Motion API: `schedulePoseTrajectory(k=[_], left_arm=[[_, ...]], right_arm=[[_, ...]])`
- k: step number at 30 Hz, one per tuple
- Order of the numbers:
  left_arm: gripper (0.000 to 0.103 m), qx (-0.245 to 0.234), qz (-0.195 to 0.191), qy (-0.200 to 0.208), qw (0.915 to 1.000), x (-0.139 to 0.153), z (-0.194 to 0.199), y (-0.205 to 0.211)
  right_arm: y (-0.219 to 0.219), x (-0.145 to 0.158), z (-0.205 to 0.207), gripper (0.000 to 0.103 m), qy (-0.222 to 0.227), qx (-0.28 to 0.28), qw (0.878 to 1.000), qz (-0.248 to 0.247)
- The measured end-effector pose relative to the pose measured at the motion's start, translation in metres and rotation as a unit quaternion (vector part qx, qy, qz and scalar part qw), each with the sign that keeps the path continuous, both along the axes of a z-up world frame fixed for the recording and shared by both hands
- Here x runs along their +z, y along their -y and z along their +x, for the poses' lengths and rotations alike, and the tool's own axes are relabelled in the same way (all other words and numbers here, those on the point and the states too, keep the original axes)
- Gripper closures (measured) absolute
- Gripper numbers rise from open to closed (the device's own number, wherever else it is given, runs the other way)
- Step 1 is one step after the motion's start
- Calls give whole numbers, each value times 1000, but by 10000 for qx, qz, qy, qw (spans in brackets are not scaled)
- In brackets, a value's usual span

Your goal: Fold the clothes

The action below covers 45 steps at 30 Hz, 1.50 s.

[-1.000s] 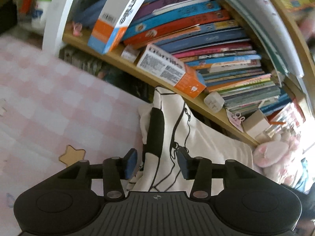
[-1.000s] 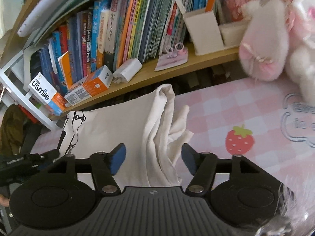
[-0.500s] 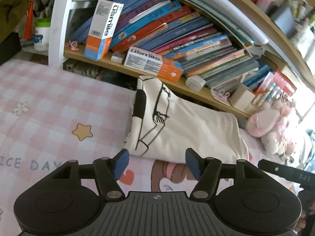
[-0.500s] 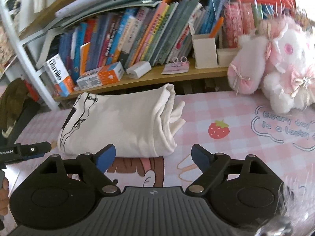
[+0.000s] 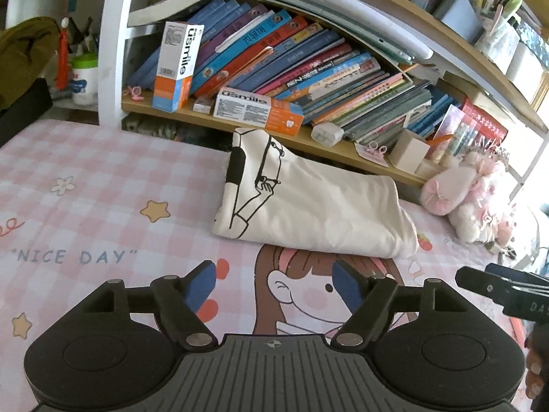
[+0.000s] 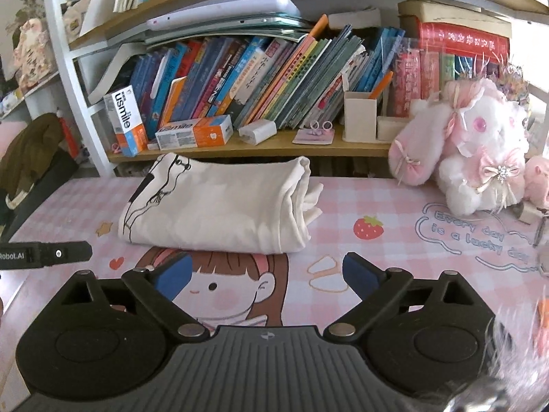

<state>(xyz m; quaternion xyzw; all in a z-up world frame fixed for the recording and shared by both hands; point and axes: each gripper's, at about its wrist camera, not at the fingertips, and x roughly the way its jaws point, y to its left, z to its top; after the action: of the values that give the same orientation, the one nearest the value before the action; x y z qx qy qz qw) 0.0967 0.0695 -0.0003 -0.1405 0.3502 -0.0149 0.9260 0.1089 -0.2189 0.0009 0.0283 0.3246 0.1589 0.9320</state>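
Two grippers, both spread wide and holding nothing: left gripper (image 5: 272, 283) and right gripper (image 6: 266, 273), hovering over the pink checked mat (image 6: 394, 261). Just ahead of both, apart from the fingertips, a folded cream garment (image 6: 219, 209) lying flat below the bookshelf (image 6: 274, 146), beside a plush rabbit (image 6: 473, 151).

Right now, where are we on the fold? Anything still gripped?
Done: the white shirt lies as a compact folded bundle on the pink mat, its loose edges bunched at its right end. In hand: nothing; the left gripper and right gripper both hang short of the bundle with jaws wide apart and empty. Left: at most tidying those edges; no other garment shows on the mat.
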Motion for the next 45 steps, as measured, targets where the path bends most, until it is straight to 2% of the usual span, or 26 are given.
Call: schedulePoseTrajectory(k=[22, 29, 45], left_arm=[[16, -20, 721, -69, 9974, -7, -39, 24], [11, 25, 676, -117, 9976, -8, -42, 29], [10, -14, 864, -209, 9960, -12, -39, 32]], right_arm=[[-2, -19, -42, 3, -219, -461, 9983, -285], [-7, -23, -51, 2, -250, -475, 9978, -384], [-12, -25, -49, 2, -237, -472, 9974, -491]])
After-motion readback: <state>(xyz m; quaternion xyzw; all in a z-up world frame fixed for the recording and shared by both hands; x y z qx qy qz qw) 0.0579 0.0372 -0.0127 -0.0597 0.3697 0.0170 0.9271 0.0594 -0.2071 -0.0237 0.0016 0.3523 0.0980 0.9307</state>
